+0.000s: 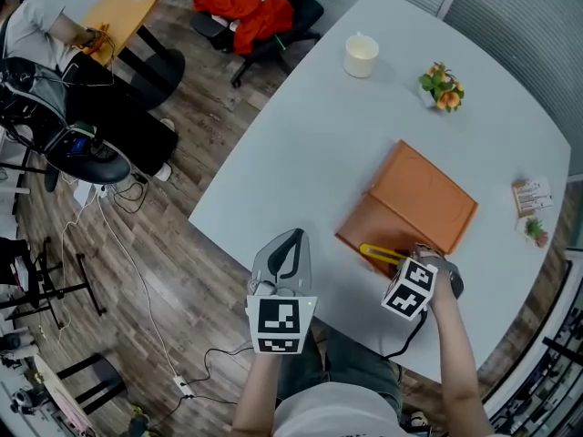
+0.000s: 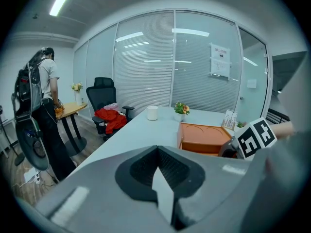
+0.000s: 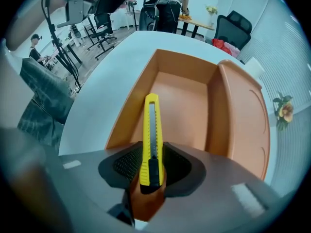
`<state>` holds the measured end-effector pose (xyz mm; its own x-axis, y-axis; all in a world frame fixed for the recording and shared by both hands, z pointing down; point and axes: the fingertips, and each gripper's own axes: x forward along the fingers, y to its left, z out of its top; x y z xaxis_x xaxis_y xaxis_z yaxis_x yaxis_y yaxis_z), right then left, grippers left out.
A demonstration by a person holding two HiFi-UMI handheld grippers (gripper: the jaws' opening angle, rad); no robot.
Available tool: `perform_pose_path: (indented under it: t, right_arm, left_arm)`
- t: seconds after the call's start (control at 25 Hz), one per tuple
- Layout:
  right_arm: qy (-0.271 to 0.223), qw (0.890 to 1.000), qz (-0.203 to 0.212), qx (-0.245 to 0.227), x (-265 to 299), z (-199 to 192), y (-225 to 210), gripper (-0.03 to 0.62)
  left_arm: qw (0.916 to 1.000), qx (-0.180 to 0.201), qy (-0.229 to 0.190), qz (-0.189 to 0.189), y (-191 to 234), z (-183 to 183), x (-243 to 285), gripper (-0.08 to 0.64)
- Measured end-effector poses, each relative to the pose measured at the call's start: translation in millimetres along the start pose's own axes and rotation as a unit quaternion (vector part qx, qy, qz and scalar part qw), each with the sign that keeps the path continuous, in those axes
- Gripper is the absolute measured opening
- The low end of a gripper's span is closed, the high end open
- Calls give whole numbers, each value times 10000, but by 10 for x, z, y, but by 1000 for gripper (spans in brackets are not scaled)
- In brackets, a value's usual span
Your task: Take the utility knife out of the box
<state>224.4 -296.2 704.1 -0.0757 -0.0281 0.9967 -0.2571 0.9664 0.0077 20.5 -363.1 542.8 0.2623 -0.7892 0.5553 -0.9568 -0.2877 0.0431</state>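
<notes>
An open orange box (image 1: 421,197) lies on the pale table, its lid folded back to the far side. The yellow utility knife (image 1: 380,254) is over the box's near end, its blade end pointing left. My right gripper (image 1: 417,255) is shut on it. In the right gripper view the utility knife (image 3: 151,130) sticks out straight ahead from between the pads, above the box's bare tray (image 3: 182,106). My left gripper (image 1: 288,242) hovers at the table's near edge, left of the box, shut with nothing in it; the left gripper view shows its jaws together (image 2: 161,181).
A white cup (image 1: 361,55) and a small flower pot (image 1: 442,86) stand at the table's far side. A card holder (image 1: 532,196) and a tiny plant (image 1: 536,232) are at the right edge. A chair with red clothes (image 1: 253,12) is beyond the table.
</notes>
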Motion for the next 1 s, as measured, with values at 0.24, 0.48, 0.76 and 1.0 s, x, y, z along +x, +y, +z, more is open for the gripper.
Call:
perform_pose_path:
  t: [0.24, 0.48, 0.76, 1.0]
  right_arm:
    - [-80, 9997, -21, 243, -15, -1, 14, 158]
    - [-115, 9992, -108, 358, -14, -6, -20, 158]
    - [-350, 9968, -316, 639, -108, 34, -58, 158]
    - [-718, 9860, -893, 1211, -340, 81, -229, 158]
  left_arm:
    - [10000, -17, -29, 10, 5, 20, -35, 0]
    - [9999, -12, -88, 68, 35, 63, -27, 0]
    - [9999, 12, -164, -8, 38, 116, -85, 0]
    - [9996, 53, -261, -110, 56, 184, -120, 0]
